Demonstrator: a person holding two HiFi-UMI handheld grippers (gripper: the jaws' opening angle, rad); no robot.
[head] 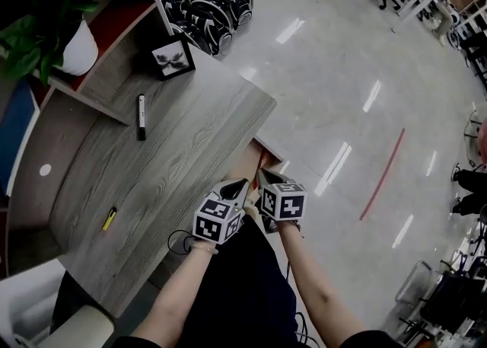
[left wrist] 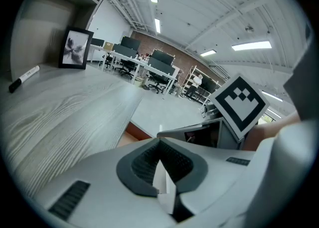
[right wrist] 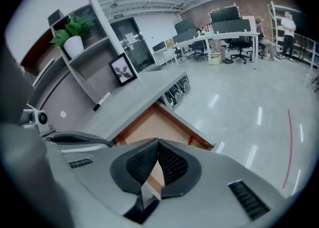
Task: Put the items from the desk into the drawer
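Now, far left, a small yellow item (head: 110,218) and a black marker (head: 141,116) lie on the bench (head: 190,156), well apart from the open drawer (right wrist: 149,122). The left gripper (left wrist: 159,142) has its fingers pressed together, empty. The right gripper (right wrist: 158,142) is closed on nothing too. Nudge that marker with closed fingers and it may roll away.

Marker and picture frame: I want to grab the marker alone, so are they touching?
Apart. The head view shows a strip of bare desk between the black marker and the picture frame; the left gripper view shows that gap too.
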